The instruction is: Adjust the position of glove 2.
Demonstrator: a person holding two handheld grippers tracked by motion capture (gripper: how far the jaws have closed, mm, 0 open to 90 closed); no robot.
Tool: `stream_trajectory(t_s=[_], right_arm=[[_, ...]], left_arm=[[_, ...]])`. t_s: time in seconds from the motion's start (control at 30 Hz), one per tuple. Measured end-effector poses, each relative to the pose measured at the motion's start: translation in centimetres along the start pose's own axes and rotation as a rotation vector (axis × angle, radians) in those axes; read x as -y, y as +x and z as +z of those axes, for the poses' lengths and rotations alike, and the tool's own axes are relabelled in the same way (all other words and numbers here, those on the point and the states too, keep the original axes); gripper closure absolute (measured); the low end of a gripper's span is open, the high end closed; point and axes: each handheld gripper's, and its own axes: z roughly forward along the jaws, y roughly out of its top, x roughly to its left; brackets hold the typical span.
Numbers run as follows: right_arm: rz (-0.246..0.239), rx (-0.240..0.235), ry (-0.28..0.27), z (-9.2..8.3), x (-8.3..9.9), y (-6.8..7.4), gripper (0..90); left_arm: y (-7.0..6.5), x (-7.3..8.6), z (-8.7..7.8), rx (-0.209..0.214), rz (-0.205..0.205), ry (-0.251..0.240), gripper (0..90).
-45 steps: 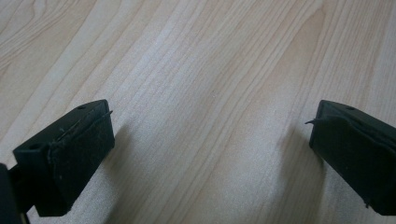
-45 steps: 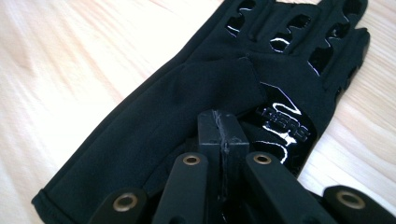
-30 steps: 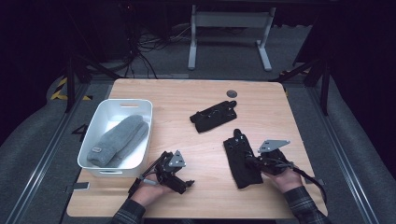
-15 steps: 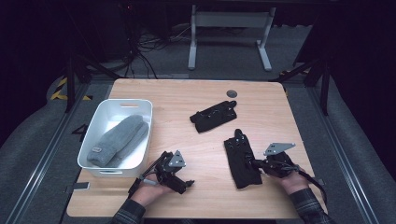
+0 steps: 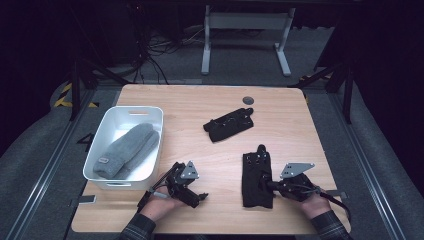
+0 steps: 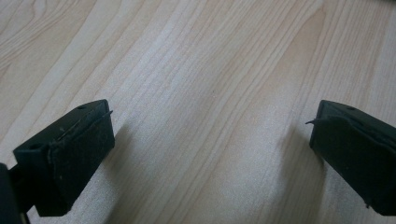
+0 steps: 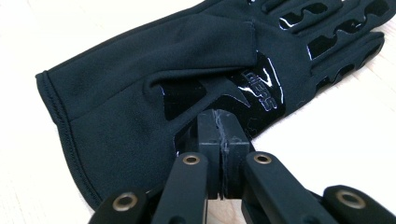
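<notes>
Glove (image 7: 154,93) dragged nearer, right tongs (image 7: 223,128) pinching

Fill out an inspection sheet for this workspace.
Surface: wooden table, bare grain under left gripper.
Job's things: near black glove lies flat by right gripper; far black glove lies mid-table.
Clutter: white bin holds grey knit mittens; small dark disc near far edge.
Grippers: left gripper open, jaws wide apart over bare wood; right gripper shut, tips at near glove's edge, pinch unclear.
Cables: loose cables on floor beyond table.
Surroundings: dark floor, grey stand behind.
</notes>
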Motion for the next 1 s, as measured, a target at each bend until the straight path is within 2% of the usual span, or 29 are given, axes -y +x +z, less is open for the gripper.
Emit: stream_trajectory(t_s=[0.13,0.23,0.27,0.37,0.53,0.6,0.77,0.87,0.93,1.0], right_arm=[[0.033,0.032,-0.081,-1.0,0.0,-0.7,81.3],[0.067,0.069,-0.109,-1.4,0.5,-1.8,69.5],[0.081,0.083,-0.117,-1.4,0.7,-2.1,63.1],[0.111,0.120,-0.117,-1.5,1.3,-3.1,50.4],[0.147,0.196,-0.115,-1.2,2.3,-4.5,36.1],[0.164,0.203,-0.127,-1.1,2.6,-4.9,31.5],[0.149,0.234,-0.116,-0.4,3.2,-5.2,22.7],[0.163,0.225,-0.129,-0.4,3.5,-5.5,20.8],[0.186,0.203,-0.129,-0.3,3.6,-5.8,15.5],[0.181,0.202,-0.124,-0.3,3.6,-5.8,14.8]], left_arm=[[0.0,0.0,0.0,0.000,0.000,0.000,0.3],[0.0,0.0,0.0,-0.002,-0.001,0.001,0.3],[0.0,0.0,0.0,-0.002,0.001,0.002,0.2],[0.0,0.0,0.0,-0.003,-0.001,0.001,0.1],[0.0,0.0,0.0,-0.002,-0.003,0.001,0.1],[0.0,0.0,0.0,-0.002,-0.003,0.002,0.1],[0.0,-0.1,0.0,0.005,0.000,0.006,0.2],[0.0,-0.3,0.0,0.001,0.004,0.010,1.7],[0.1,-0.4,-0.1,0.013,-0.007,0.009,4.1],[0.1,-0.6,-0.1,0.019,-0.020,0.000,5.7]])
